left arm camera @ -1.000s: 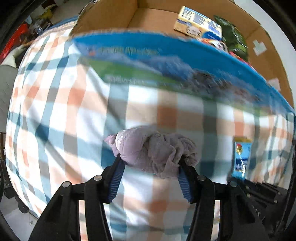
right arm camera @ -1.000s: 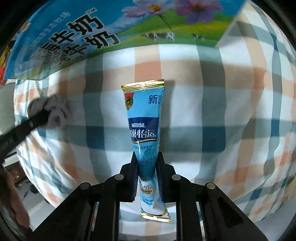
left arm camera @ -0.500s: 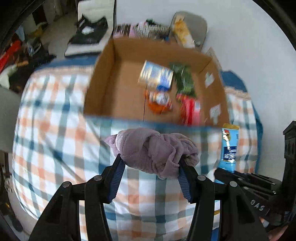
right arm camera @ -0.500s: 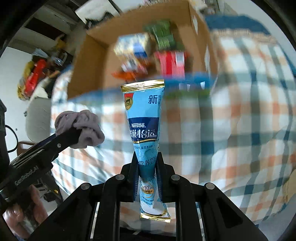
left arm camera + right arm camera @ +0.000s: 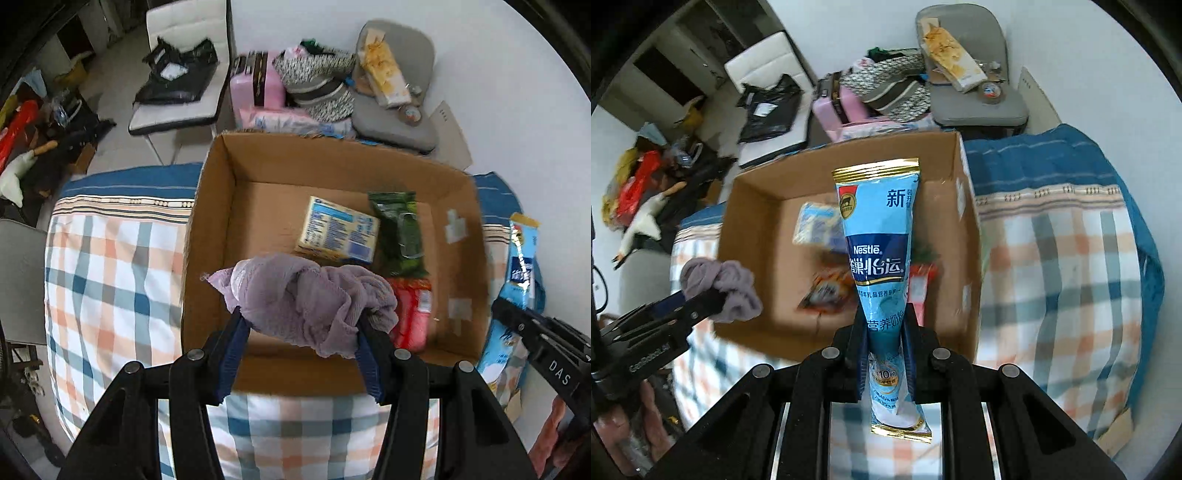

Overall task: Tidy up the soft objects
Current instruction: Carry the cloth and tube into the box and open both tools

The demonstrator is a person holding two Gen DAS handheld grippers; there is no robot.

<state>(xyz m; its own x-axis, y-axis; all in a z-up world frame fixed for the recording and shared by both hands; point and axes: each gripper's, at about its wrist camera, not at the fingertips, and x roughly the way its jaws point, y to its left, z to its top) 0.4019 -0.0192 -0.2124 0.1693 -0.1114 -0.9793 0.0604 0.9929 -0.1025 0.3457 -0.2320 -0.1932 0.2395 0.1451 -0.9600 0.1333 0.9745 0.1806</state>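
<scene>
My left gripper [image 5: 301,321] is shut on a crumpled purple cloth [image 5: 306,295] and holds it above the near side of an open cardboard box [image 5: 210,229]. The cloth also shows in the right wrist view [image 5: 720,288]. My right gripper [image 5: 884,325] is shut on a blue Nestle pouch [image 5: 877,229], held upright over the box's near right part [image 5: 967,229]. The pouch shows at the right edge of the left wrist view [image 5: 521,258]. Inside the box lie a pale blue-and-cream packet [image 5: 338,230], a green packet [image 5: 400,236] and a red packet [image 5: 412,314].
The box stands on a bed with a checked cover [image 5: 110,280]. Behind it are a white chair [image 5: 184,70] with a black bag, a grey chair [image 5: 395,92] with clutter, and a pink box [image 5: 255,85]. A white wall [image 5: 498,92] rises at the right.
Both grippers have risen from just above the checked cover and moved forward; they now hold the cloth and the pouch over the open box. Both grips are unchanged.
</scene>
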